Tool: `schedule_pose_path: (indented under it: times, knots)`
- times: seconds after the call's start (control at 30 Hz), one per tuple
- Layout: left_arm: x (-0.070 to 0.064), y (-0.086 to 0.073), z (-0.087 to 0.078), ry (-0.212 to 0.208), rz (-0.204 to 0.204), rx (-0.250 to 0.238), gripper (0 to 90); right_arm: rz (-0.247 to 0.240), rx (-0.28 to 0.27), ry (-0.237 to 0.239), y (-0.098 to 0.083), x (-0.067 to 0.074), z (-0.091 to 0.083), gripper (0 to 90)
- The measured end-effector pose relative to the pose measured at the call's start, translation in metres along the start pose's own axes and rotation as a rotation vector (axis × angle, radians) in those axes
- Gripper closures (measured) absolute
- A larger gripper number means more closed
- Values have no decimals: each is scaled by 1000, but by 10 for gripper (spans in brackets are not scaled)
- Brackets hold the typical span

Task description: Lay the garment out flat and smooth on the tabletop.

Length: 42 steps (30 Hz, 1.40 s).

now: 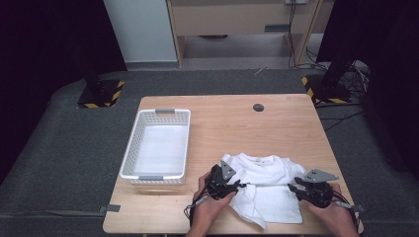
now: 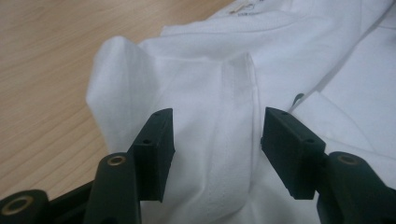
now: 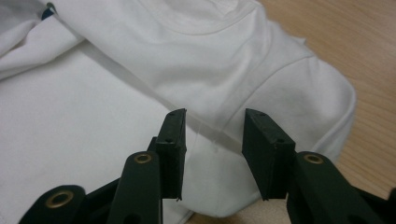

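A white T-shirt (image 1: 264, 185) lies crumpled near the front edge of the wooden table (image 1: 237, 123). My left gripper (image 1: 239, 185) rests at the shirt's left edge, held by a hand. In the left gripper view its jaws (image 2: 217, 140) stand apart around a raised fold with a hem seam (image 2: 236, 107), and the pads do not press it. My right gripper (image 1: 292, 188) sits at the shirt's right edge. In the right gripper view it (image 3: 212, 140) is open just over the cloth (image 3: 140, 93), near a sleeve seam.
A white plastic basket (image 1: 129, 148) stands on the left part of the table, with nothing in it. A small dark round disc (image 1: 258, 107) sits near the far edge. Grey carpet surrounds the table, with black stands at both far corners.
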<state>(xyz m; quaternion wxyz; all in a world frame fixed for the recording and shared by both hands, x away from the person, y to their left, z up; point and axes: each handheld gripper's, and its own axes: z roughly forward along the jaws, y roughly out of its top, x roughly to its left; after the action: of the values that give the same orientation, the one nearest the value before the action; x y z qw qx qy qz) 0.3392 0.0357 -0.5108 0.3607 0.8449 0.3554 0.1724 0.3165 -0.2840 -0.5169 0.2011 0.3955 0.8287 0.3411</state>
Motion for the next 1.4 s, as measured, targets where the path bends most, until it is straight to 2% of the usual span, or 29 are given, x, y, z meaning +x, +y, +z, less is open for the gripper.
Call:
schedule_pose_path:
  times: [0.1,0.2,0.27,0.37,0.47,0.57,0.7,0.87,0.97,1.03,1.13,1.27,1.4]
  knots:
    - [-1,-5,6,0,17,25,438,-24,11,6,-3,3,1,551]
    - [-1,-8,10,3,11,29,448,-20,23,11,-7,6,1,558]
    - [-2,-9,11,16,22,29,496,-22,28,20,-7,9,0,583]
    - [-1,-9,9,6,16,20,572,-39,55,19,-7,11,-1,629]
    - [0,-8,2,-11,15,2,687,-30,62,22,-9,7,0,703]
    - [2,-7,-7,-2,13,-23,763,-13,71,22,-10,1,-2,777]
    - [11,-6,-19,2,-33,-46,840,20,79,33,-12,-5,-3,823]
    - [19,-4,-39,33,-61,-77,848,43,85,20,-14,-13,-5,835]
    - [26,-6,-51,74,-84,-87,848,62,87,0,-17,-21,-8,835]
    - [33,-9,-57,104,-120,-92,847,81,91,-12,-19,-27,-10,835]
    - [40,-15,-62,122,-181,-96,811,107,84,-18,-23,-33,-12,832]
    - [43,-14,-71,145,-199,-123,770,111,84,-19,-24,-35,-13,823]
    - [42,-8,-81,174,-203,-165,680,127,78,-21,-25,-36,-13,780]
